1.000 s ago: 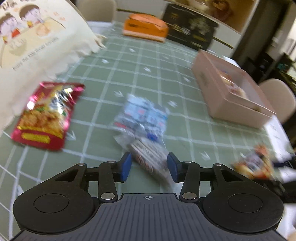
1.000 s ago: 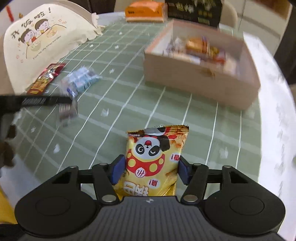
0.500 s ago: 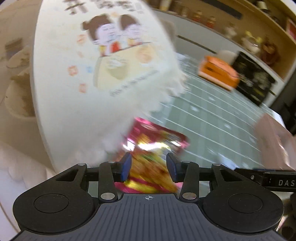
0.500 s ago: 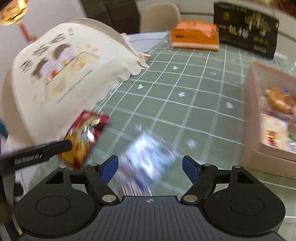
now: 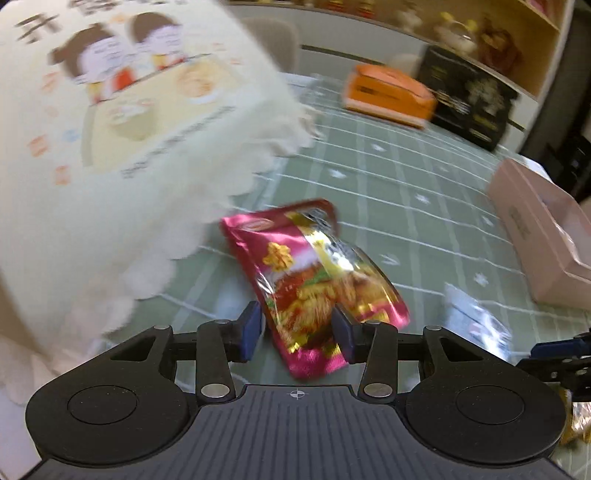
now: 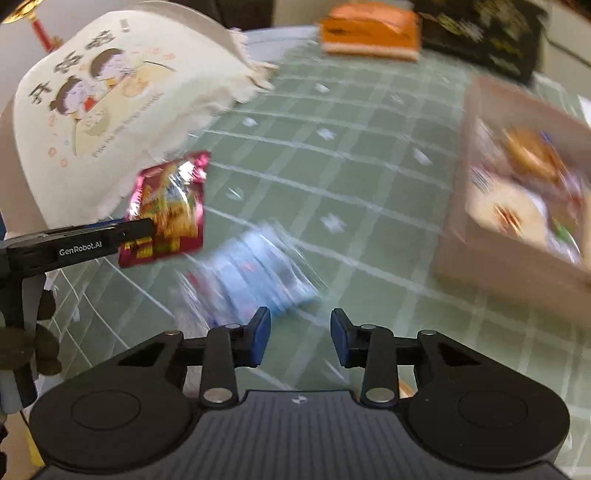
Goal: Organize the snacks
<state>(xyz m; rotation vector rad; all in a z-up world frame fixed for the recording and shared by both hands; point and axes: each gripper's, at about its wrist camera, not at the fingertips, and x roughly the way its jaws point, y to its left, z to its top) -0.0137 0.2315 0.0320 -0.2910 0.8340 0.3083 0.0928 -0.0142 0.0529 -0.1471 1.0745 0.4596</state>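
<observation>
A shiny red snack packet (image 5: 314, 280) sits between the fingers of my left gripper (image 5: 297, 330), lifted off the green checked table; it also shows in the right wrist view (image 6: 166, 210), held up by the left gripper (image 6: 136, 232). My right gripper (image 6: 300, 338) is open and empty, just in front of a blurred blue-and-white packet (image 6: 255, 273) lying on the table. That packet shows at the right of the left wrist view (image 5: 476, 317). A pink box (image 6: 517, 269) with several snacks inside stands at the right.
A cream fabric food cover (image 5: 122, 129) with a cartoon print stands at the left, close to the red packet. An orange box (image 6: 369, 29) and a black box (image 6: 484, 33) stand at the table's far side. The pink box (image 5: 543, 236) is at the right.
My left gripper has closed on the red packet and lifted it off the table. My right gripper left the yellow panda packet, swung left and its jaws narrowed near the blue-and-white packet.
</observation>
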